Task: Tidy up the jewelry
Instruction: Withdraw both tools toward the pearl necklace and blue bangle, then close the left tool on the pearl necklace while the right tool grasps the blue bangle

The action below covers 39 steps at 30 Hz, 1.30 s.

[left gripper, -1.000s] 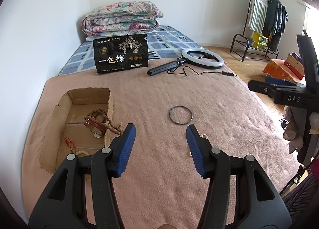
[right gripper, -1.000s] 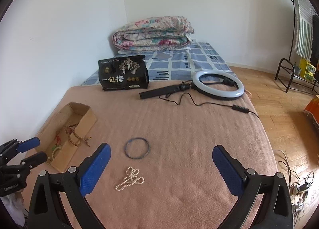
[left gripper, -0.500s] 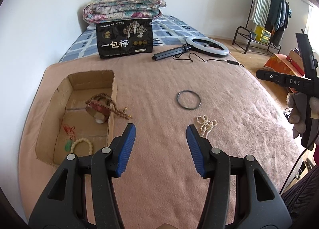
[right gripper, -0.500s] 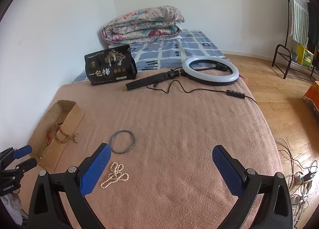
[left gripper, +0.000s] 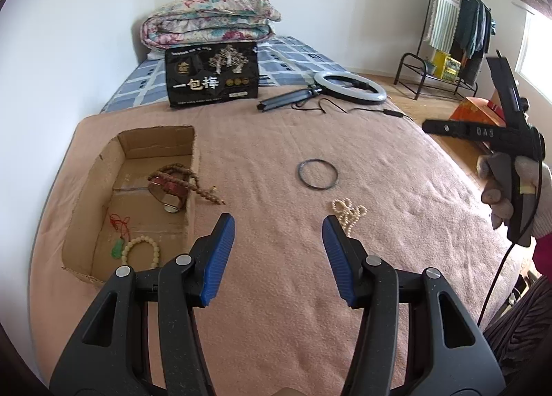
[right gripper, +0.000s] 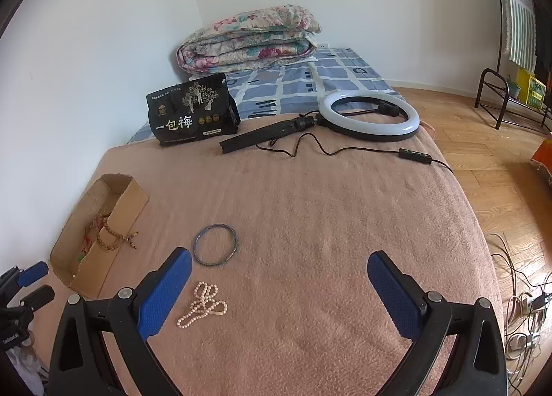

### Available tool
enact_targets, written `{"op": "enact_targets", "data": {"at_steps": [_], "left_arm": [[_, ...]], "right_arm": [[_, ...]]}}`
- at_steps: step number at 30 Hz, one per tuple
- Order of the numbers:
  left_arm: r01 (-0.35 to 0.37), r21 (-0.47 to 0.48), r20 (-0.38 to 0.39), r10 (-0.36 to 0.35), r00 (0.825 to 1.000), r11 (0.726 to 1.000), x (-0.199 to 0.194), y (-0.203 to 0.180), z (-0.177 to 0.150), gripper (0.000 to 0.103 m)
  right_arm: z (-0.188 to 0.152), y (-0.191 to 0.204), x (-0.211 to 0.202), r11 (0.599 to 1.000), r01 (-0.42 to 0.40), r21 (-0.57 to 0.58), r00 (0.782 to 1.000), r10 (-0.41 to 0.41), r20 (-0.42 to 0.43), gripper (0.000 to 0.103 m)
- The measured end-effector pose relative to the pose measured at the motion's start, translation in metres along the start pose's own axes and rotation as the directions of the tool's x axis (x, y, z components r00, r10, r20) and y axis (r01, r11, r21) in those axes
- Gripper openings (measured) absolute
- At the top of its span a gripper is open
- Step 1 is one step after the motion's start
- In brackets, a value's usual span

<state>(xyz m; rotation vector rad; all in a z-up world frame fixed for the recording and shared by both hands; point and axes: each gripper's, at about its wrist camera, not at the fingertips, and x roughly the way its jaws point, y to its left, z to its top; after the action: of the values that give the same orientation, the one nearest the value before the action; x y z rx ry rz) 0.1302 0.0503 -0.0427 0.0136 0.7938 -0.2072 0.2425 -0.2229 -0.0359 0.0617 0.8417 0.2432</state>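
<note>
Both tongs (left gripper: 278, 223) (right gripper: 279, 266) agape (nothing held)

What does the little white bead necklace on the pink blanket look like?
The white pearl-like bead necklace is a thin strand of tiny round cream beads, bunched into small loops with one end trailing. It lies flat on the pink fuzzy blanket, just in front of the dark thin bangle, not touching it. Nothing grips it.

Open blanket (right gripper: 310, 223) around bangle (right gripper: 216, 244) and pearls (right gripper: 203, 305)
</note>
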Motion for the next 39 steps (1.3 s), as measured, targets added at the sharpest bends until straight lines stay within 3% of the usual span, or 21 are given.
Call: {"op": "enact_targets", "data": {"at_steps": [8,24,39], "left_arm": [[0.046,0.049,-0.043,-0.044,0.998,0.998,0.015,-0.025,-0.003,0.054],[0.163,0.051,-0.171,-0.153,0.973,0.985,0.091,-0.07,0.005,0.054],[0.139,0.082,-0.258,-0.113,0.96,0.987,0.17,-0.09,-0.007,0.054]], "right_arm": [[0.01,-0.012,-0.016,1.0,0.006,0.024,0.999,-0.007,0.049,0.103],[0.02,-0.03,0.002,0.999,0.021,0.025,1.0,-0.021,0.019,0.103],[0.018,-0.038,0.048,1.0,0.016,0.01,0.998,-0.015,-0.066,0.1]]}}
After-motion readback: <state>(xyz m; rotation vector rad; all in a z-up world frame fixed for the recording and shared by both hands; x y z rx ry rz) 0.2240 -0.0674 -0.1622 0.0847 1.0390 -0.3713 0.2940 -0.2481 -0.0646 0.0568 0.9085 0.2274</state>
